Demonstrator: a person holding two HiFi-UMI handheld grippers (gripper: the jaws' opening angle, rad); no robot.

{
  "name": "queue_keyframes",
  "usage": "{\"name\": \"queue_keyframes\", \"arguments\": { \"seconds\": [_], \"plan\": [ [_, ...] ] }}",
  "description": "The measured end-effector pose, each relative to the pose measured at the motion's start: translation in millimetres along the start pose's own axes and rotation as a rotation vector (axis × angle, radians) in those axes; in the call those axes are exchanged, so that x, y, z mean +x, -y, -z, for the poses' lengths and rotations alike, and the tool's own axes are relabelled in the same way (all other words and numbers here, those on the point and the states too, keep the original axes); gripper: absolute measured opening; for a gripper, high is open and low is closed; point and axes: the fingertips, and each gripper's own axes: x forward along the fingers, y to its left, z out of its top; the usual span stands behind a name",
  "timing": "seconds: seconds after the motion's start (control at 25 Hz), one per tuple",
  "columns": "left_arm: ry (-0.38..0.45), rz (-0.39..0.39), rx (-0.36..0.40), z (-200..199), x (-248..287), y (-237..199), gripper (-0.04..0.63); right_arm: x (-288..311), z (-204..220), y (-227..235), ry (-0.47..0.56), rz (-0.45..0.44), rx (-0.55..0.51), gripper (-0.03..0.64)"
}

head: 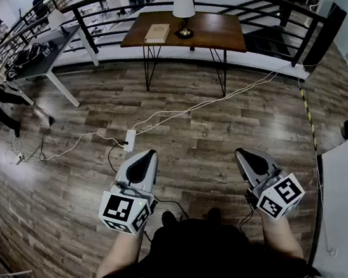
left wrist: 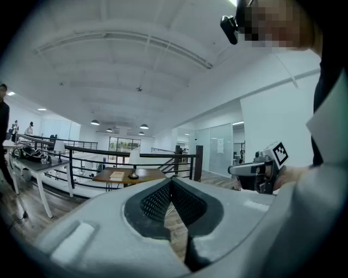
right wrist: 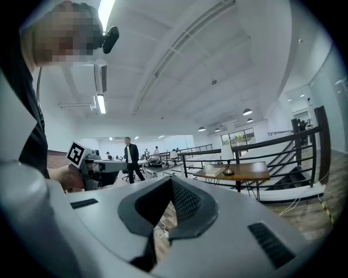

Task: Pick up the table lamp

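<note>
Standing well back, we hold the left gripper (head: 145, 160) and right gripper (head: 247, 159) closed and empty. The table lamp (head: 183, 12) stands at twelve o'clock on the table (head: 216, 29), with a book (head: 157, 33) at its nine. We could trip on the floor cable (head: 189, 108), or topple the lamp by nudging its shade.
</note>
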Motion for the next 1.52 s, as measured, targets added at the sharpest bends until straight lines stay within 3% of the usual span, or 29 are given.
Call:
{"name": "queue_keyframes", "arguments": {
  "seconds": [0.56, 1.24, 1.52],
  "plan": [
    [-0.002, 0.019, -0.009, -2, 39, 25, 0.008, -17, 6, 30, -0.006, -0.017, 0.037, 0.012],
    [-0.053, 0.034, -0.002, -7, 115, 116, 0.008, -94, -4, 121, 0.027, -0.023, 0.092, 0.014],
    [-0.039, 0.035, 0.007, -2, 148, 106, 0.008, -80, 5, 148, 0.025, -0.015, 0.105, 0.014]
  ]
}}
